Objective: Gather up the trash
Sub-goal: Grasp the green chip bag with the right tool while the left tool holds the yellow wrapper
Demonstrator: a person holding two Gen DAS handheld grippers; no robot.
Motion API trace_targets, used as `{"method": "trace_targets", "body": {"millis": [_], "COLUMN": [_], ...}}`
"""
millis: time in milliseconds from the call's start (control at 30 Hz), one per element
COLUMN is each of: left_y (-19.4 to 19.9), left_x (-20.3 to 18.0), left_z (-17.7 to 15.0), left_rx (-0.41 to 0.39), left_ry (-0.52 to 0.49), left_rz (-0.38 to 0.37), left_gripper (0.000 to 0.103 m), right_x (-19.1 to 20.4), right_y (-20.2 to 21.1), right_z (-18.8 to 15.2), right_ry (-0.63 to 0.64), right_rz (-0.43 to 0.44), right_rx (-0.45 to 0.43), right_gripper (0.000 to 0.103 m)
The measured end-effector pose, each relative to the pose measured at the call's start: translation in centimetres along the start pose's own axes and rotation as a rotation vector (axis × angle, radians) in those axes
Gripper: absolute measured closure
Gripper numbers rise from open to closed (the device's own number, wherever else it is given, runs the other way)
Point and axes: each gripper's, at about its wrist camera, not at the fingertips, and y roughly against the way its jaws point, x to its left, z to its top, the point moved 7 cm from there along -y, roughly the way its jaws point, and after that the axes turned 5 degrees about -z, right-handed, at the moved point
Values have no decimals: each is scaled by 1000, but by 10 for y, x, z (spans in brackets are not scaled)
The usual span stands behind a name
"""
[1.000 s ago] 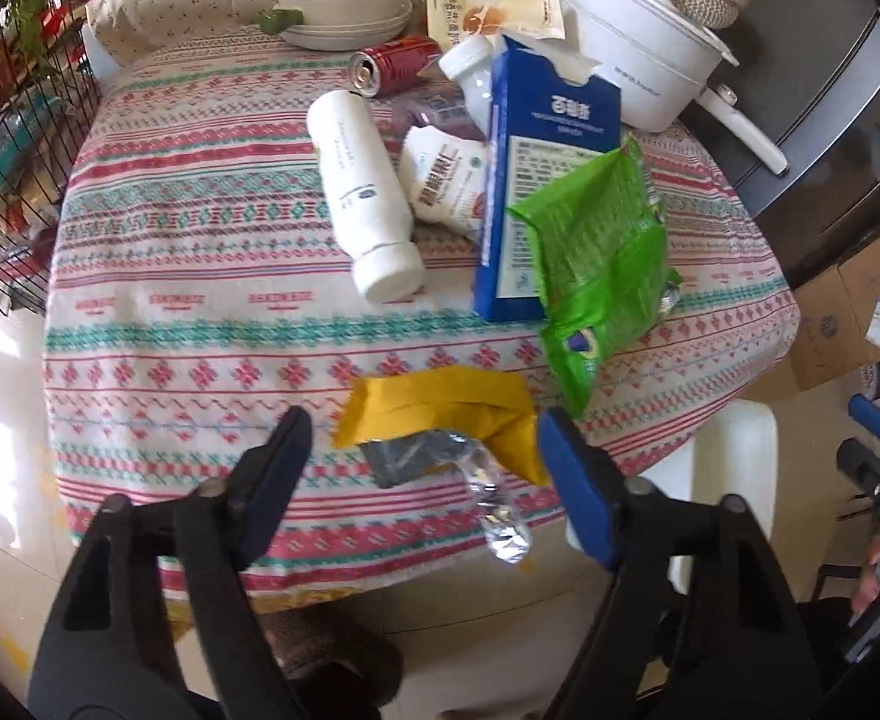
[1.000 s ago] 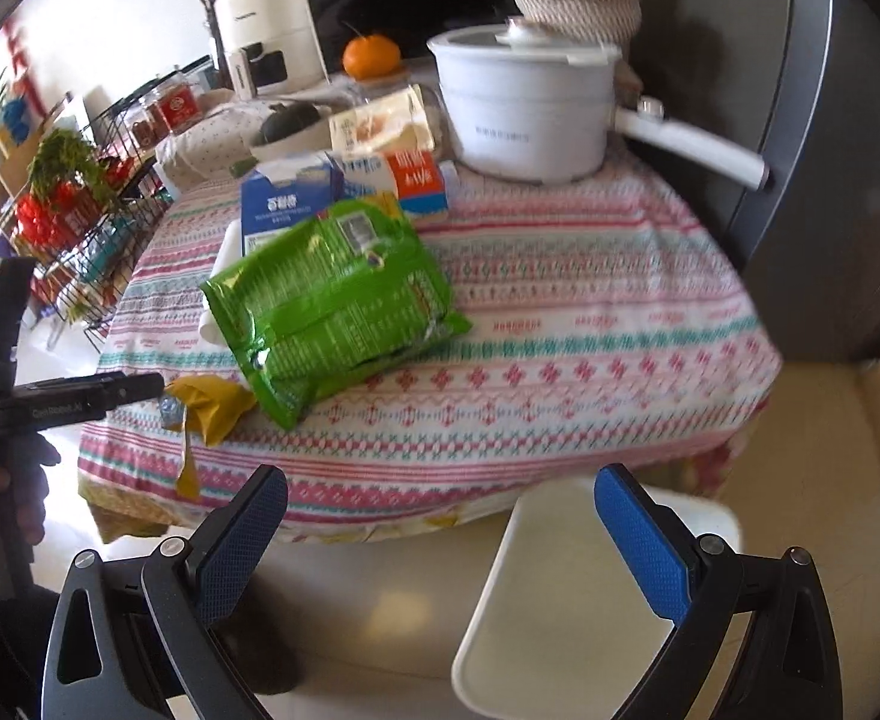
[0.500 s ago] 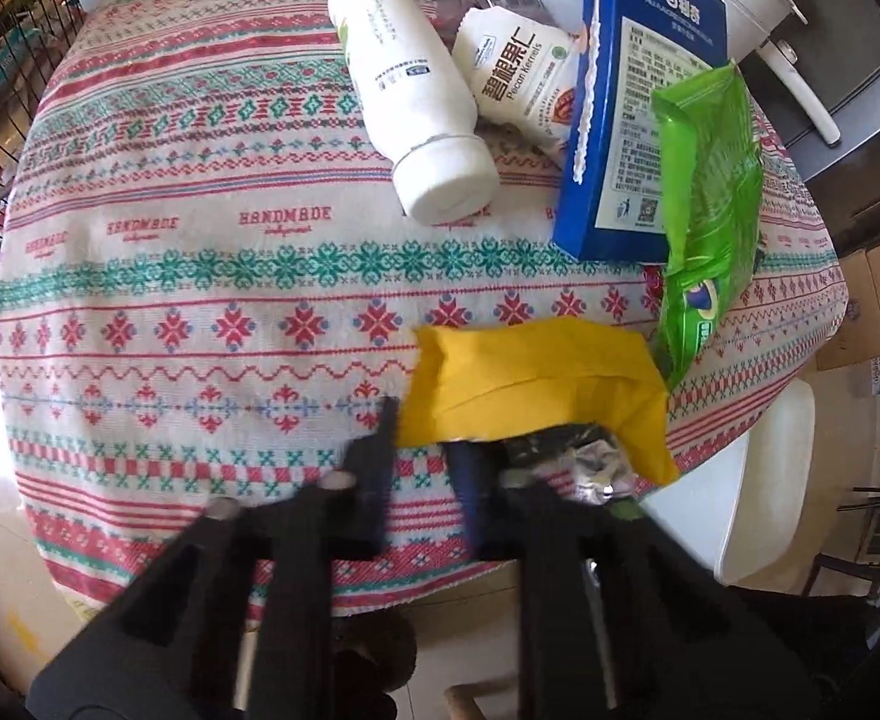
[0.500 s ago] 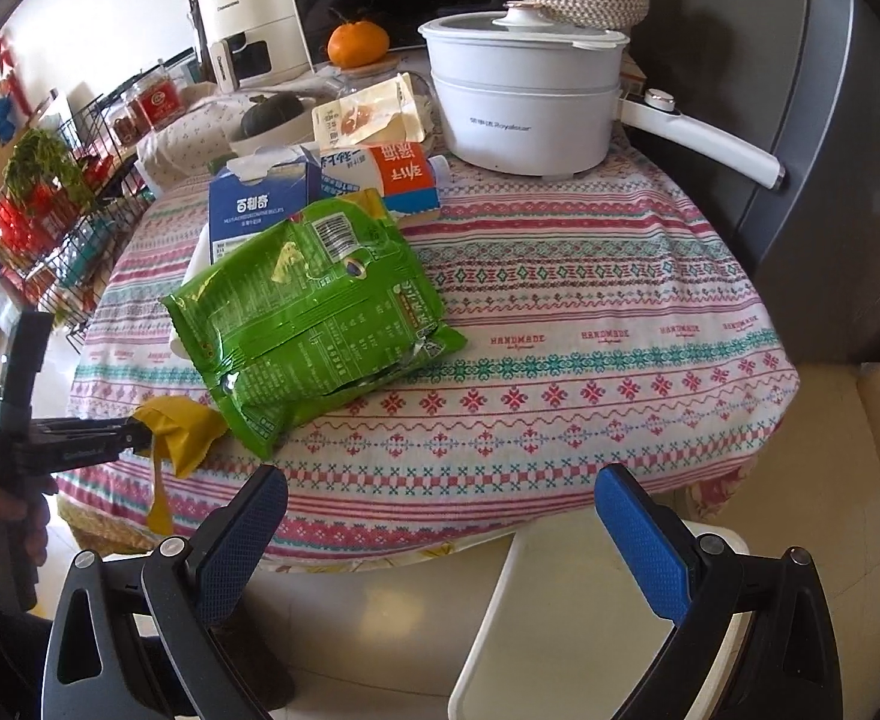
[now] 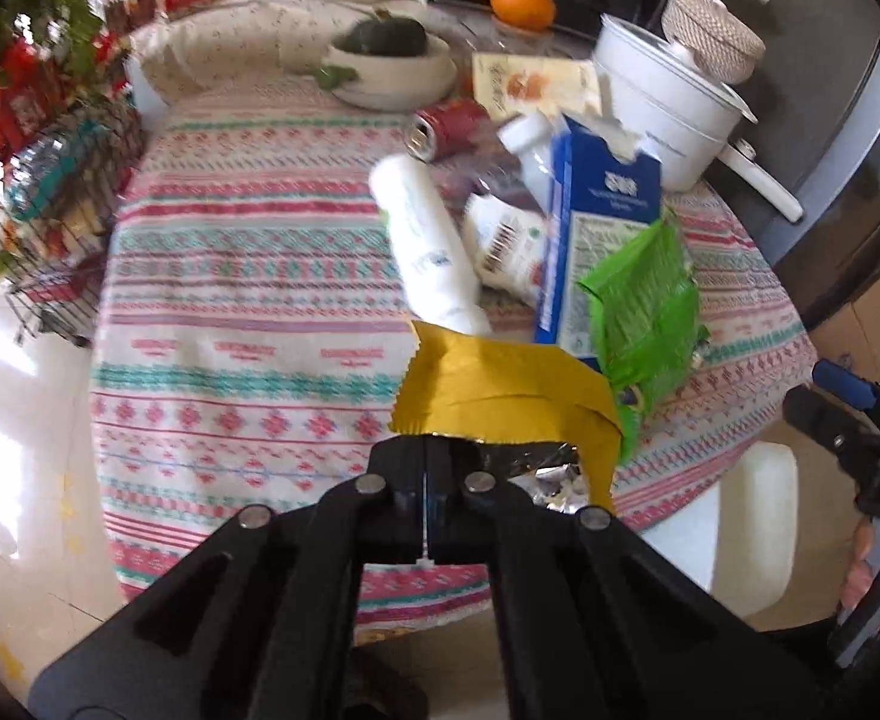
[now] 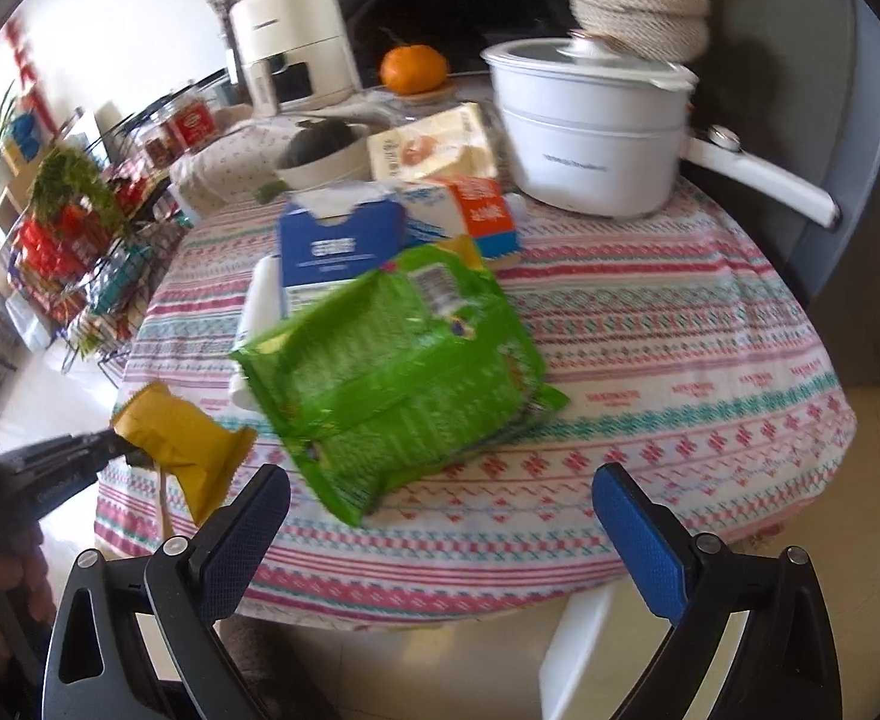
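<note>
Crumpled yellow foil-lined wrapper (image 5: 500,387): pinched at its near end, lifted off the surface's near edge, silver inside showing. Green plastic snack bag (image 6: 398,372): flat, tilted, overlapping blue-and-white carton (image 6: 335,246). White plastic bottle (image 5: 431,246) on its side mid-surface; red can (image 5: 449,129) lying behind it.

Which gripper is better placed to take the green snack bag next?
Right. The right gripper has nothing between its jaws, which are closing, facing the green snack bag; the left gripper is shut on the yellow wrapper.
</note>
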Motion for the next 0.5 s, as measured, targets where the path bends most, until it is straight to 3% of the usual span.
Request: {"method": "trace_targets", "body": {"millis": [133,333,433,500], "left_y": [-1,-1,1,2], "left_x": [27,48,56,58], "left_z": [-7,-12,-14,-16], "left_rx": [-14,-10,-11,-10], "left_ry": [21,15,21,20], "left_rz": [50,111,116,118], "left_gripper": [103,103,103,103], "right_x": [47,87,106,115], "right_y": [-14,-44,-59,-70], "right_z": [-1,5,10,14], "right_ry": [75,36,45,51], "right_rz": [-15,-9,-53,-128], "right_rx": [-25,-60,-83,-106], "right_gripper": [18,21,21,25]}}
